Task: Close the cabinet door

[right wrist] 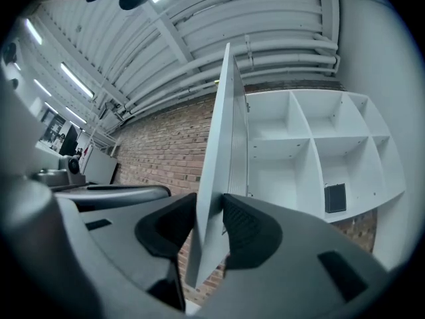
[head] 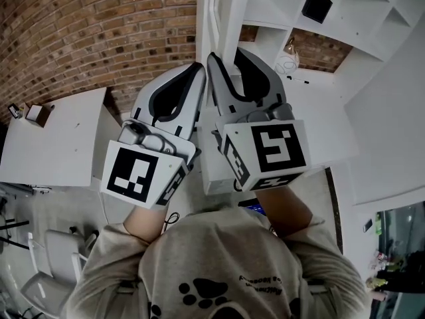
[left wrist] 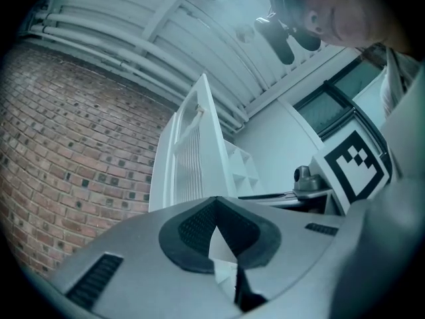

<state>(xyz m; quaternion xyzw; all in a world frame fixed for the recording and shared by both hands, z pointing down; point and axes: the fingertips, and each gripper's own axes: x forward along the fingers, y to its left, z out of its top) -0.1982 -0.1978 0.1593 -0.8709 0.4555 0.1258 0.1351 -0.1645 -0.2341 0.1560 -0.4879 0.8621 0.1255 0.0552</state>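
- At the far left of the head view, a brick wall [head: 99,32] stands behind a white table [head: 53,138].
- The left gripper [head: 198,65] is raised just left of the door's edge. Its own view shows the jaws clenched tip to tip, with nothing between them.
- The cabinet door [head: 229,12] is a thin white panel. It stands swung out, edge-on to the person, at the top centre of the head view.
- The right gripper [head: 224,53] straddles the door's free edge. Its jaws stand apart with the panel between the pads, a loose fit rather than a clamp.
- To the right is the cabinet [right wrist: 312,145], open white compartments with a small black object [right wrist: 335,197] in one.
- Risk: with so slack a hold, a sideways push could let the edge slip out of the jaws and leave the door ajar. A hard swing could slam the door or trap a jaw against the frame.
- Only the right gripper view shows the panel between the pads and the compartments beyond. Only the left gripper view shows the door's ribbed-looking face. The head view alone shows both grippers side by side.
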